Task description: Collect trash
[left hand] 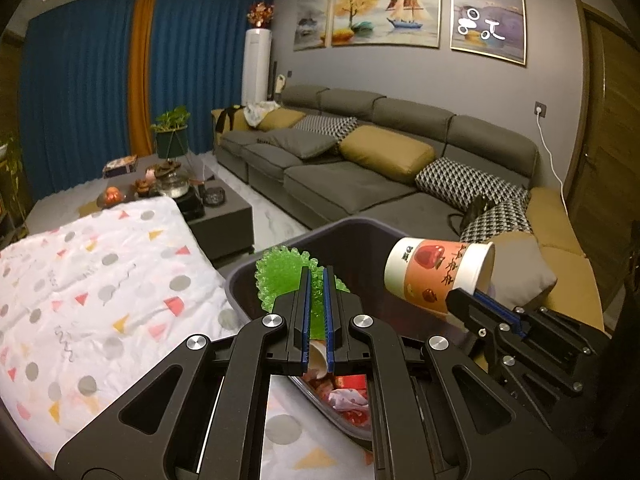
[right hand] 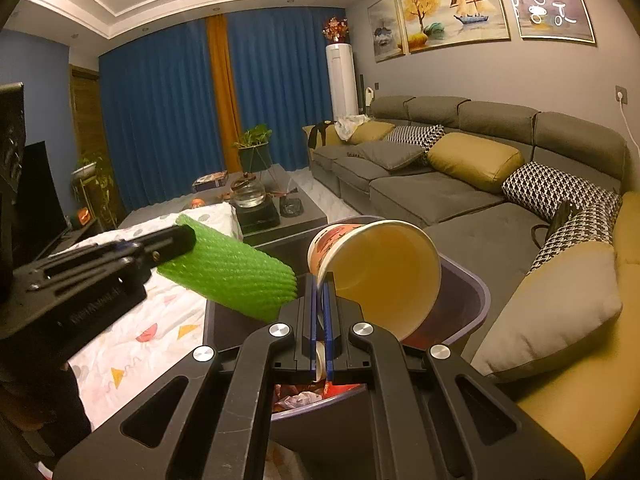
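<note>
My left gripper [left hand: 317,276] is shut on a green foam net sleeve [left hand: 280,276], held over the open purple-grey bin [left hand: 352,226]. From the right wrist view the same green sleeve [right hand: 230,270] juts out from the left gripper [right hand: 188,240]. My right gripper [right hand: 321,280] is shut on the rim of a tilted paper cup [right hand: 380,276] with red fruit print, mouth toward the camera, above the bin [right hand: 476,280]. The left wrist view shows that cup [left hand: 436,276] at the right, pinched by the right gripper [left hand: 468,300]. Red and white wrappers [left hand: 346,396] lie inside the bin.
A table under a white cloth with coloured triangles and dots [left hand: 100,280] stands left of the bin. A long grey sofa with cushions [left hand: 360,168] runs along the right. A dark coffee table with a kettle and tea things [left hand: 180,188] stands behind.
</note>
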